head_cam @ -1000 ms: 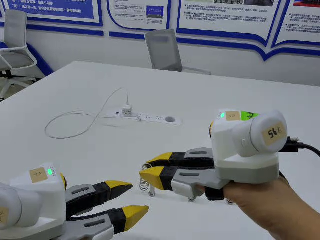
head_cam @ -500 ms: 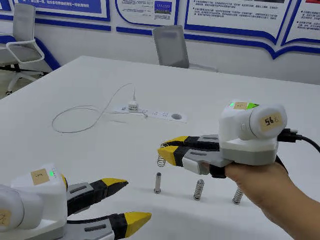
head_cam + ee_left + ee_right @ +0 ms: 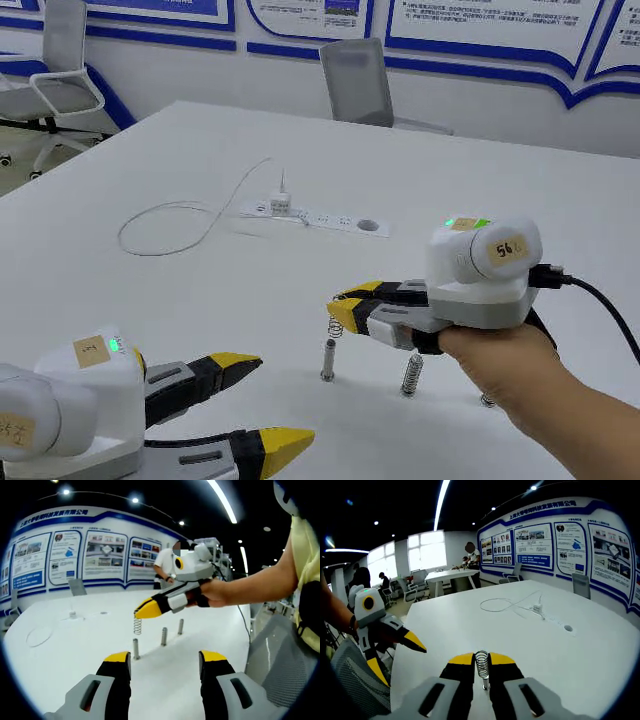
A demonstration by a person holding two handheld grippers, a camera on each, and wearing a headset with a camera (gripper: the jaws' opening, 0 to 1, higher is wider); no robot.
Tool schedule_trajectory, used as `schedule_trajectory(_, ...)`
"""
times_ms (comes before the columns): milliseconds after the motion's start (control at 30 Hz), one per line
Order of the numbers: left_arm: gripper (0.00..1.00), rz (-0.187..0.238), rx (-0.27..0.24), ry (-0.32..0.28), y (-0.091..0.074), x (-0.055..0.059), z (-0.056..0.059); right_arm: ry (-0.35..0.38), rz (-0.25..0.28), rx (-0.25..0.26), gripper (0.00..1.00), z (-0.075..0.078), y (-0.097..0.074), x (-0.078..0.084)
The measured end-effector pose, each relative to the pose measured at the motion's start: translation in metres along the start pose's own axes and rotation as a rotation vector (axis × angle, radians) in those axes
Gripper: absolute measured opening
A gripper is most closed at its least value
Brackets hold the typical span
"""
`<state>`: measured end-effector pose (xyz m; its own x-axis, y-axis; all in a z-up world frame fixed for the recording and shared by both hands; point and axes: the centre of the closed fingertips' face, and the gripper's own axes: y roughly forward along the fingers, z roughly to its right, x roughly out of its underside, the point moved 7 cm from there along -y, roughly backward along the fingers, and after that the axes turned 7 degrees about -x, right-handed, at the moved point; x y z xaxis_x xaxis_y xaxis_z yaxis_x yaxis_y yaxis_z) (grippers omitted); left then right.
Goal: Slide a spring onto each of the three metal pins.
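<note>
My right gripper (image 3: 345,306) is shut on a small steel spring (image 3: 335,327), which hangs upright from its yellow tips. The spring is just above a bare metal pin (image 3: 328,360) standing on the white table (image 3: 200,290). To the right of that pin is a second pin with a spring (image 3: 411,374) on it. A third one (image 3: 487,400) is partly hidden by the hand. In the right gripper view the spring (image 3: 481,664) sits between the shut fingertips, over the pin (image 3: 485,685). My left gripper (image 3: 268,400) is open and holds nothing, near the front left. The left gripper view shows the spring (image 3: 137,625) above the bare pin (image 3: 135,649).
A white power strip (image 3: 315,217) with a looped white cable (image 3: 170,215) lies further back on the table. Grey chairs (image 3: 360,85) stand beyond the far edge. A person's forearm (image 3: 560,400) crosses the right front.
The right gripper has carried the spring up from low beside the bare pin to just above its top. The left gripper has kept its place, open.
</note>
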<state>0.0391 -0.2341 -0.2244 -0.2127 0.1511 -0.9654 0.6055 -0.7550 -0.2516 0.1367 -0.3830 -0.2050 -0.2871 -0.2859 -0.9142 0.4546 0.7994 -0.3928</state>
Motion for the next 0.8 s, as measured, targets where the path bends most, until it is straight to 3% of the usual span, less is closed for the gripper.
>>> schedule_trajectory(800,0.57,-0.021,-0.005,-0.012,0.002,0.006,-0.004,-0.006,-0.053,0.001,0.12,0.004,0.018,0.028)
